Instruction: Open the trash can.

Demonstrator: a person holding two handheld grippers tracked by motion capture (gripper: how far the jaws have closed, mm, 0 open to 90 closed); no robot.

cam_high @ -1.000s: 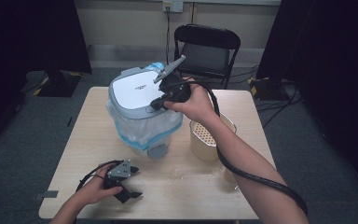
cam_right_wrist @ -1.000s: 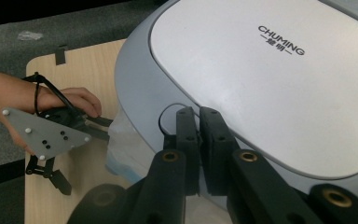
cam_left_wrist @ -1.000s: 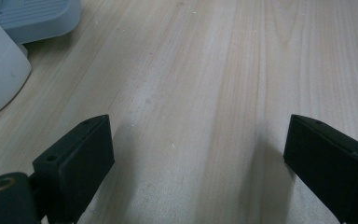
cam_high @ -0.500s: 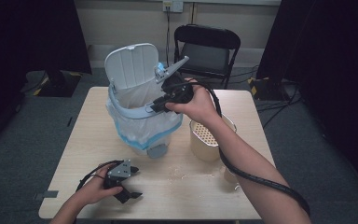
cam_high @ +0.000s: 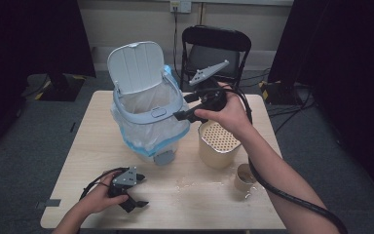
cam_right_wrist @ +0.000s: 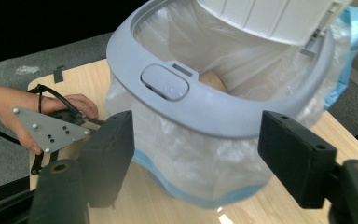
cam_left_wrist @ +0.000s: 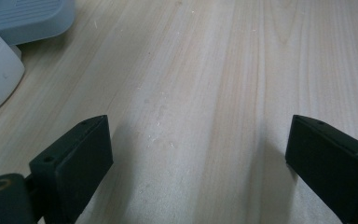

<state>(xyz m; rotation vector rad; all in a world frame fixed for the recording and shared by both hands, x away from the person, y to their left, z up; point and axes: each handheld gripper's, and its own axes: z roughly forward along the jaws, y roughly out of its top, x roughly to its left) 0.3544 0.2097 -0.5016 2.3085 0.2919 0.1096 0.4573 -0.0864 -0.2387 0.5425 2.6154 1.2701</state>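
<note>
your right gripper (cam_high: 181, 116) hangs just to the right of the bin (cam_high: 148, 126), level with its grey rim (cam_high: 152, 113), and its jaws have just been opening: they now stand wide apart with nothing between them. in your right gripper view the rim (cam_right_wrist: 223, 114) runs across just beyond the two black jaws, with the latch button (cam_right_wrist: 164, 82) at its near side, and the pads touch neither. the bin stands on the far left part of the table (cam_high: 204, 200); its white lid (cam_high: 136, 67) is up, tilted back at the far side. a clear bag with a blue edge (cam_high: 146, 141) lines the bin and spills over its outside. inside the bag (cam_right_wrist: 214, 51) something tan (cam_right_wrist: 213, 80) lies at the bottom; what it is you cannot tell.

your left gripper (cam_high: 135, 203) rests on the near left part of the table, well apart from the bin, with your hand (cam_high: 101, 195) on it. in your left gripper view its jaws are spread wide over bare wood (cam_left_wrist: 200, 93), holding nothing.

to the right of the bin stands a cream container with a perforated top (cam_high: 217, 141), and near it a small cup (cam_high: 246, 176). a black chair (cam_high: 216, 46) stands beyond the far edge.
</note>
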